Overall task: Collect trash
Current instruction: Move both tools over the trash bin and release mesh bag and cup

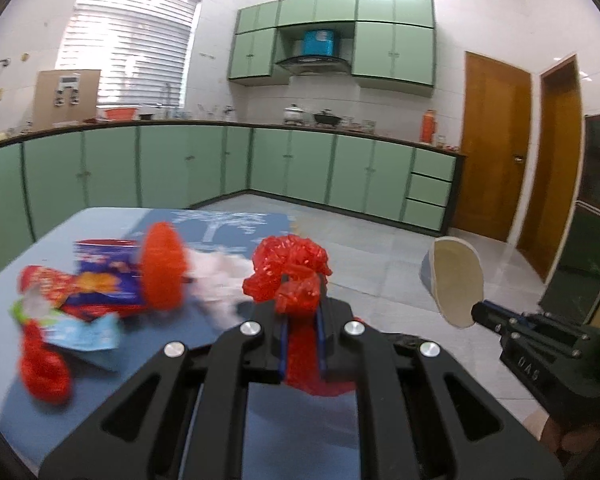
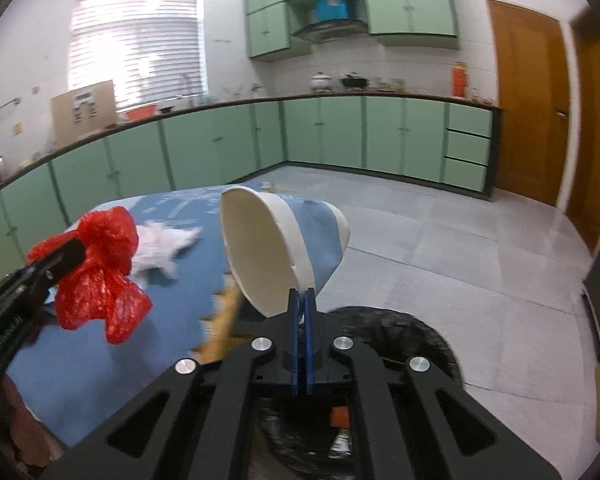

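1. Over the blue table, the left gripper pinches a crumpled red plastic bag.
2. Right of the table, the right gripper clamps a paper cup by its rim, above a black bin.
3. Wrappers and tissue lie on the table.
4. Next, probably: release both into the bin.

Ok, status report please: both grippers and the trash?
Left gripper shut on red plastic bag. Right gripper shut on paper cup. Wrappers remain on table.
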Demonstrator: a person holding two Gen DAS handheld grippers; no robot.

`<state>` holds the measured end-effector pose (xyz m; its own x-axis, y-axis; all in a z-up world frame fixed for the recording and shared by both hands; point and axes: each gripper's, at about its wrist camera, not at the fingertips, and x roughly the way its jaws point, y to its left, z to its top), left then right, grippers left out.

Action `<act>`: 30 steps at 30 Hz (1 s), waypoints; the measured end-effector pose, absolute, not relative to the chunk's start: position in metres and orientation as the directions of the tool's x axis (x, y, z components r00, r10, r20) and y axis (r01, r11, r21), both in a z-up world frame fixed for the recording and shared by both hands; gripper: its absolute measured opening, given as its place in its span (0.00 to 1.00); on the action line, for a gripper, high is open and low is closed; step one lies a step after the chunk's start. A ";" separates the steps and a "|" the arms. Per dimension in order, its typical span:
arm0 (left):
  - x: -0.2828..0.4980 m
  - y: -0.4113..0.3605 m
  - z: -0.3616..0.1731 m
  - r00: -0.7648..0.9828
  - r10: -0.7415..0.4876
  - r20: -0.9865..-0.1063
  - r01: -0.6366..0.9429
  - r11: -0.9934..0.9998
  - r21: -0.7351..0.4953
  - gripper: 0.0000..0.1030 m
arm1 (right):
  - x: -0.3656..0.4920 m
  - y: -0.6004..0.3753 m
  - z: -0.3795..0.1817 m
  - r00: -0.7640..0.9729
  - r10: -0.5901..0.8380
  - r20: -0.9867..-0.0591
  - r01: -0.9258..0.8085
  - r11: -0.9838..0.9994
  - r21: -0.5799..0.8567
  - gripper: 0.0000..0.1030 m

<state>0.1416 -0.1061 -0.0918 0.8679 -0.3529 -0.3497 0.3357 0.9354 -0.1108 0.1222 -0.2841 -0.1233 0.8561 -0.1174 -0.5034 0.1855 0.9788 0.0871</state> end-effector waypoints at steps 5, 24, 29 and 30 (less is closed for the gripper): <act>0.156 -0.152 -0.102 0.821 -0.432 -0.373 0.410 0.901 -0.142 0.09 | 0.117 -0.325 -0.136 0.830 -0.167 -0.532 0.253 0.963 0.093 0.03; 0.201 -0.238 -0.125 0.743 -0.487 -0.459 0.487 0.864 -0.129 0.41 | 0.132 -0.392 -0.173 0.792 -0.159 -0.589 0.312 0.935 0.166 0.19; 0.196 -0.230 -0.112 0.755 -0.487 -0.438 0.480 0.867 -0.136 0.47 | 0.127 -0.397 -0.166 0.804 -0.180 -0.567 0.336 0.924 0.182 0.29; 0.194 -0.228 -0.109 0.758 -0.487 -0.434 0.477 0.868 -0.140 0.48 | 0.126 -0.396 -0.164 0.807 -0.186 -0.561 0.338 0.924 0.181 0.34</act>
<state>0.1944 -0.2280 -0.1094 0.7584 -0.4866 -0.4337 0.4768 0.8678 -0.1399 0.1260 -0.3959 -0.1639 0.8069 -0.1856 -0.5608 0.3380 0.9236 0.1806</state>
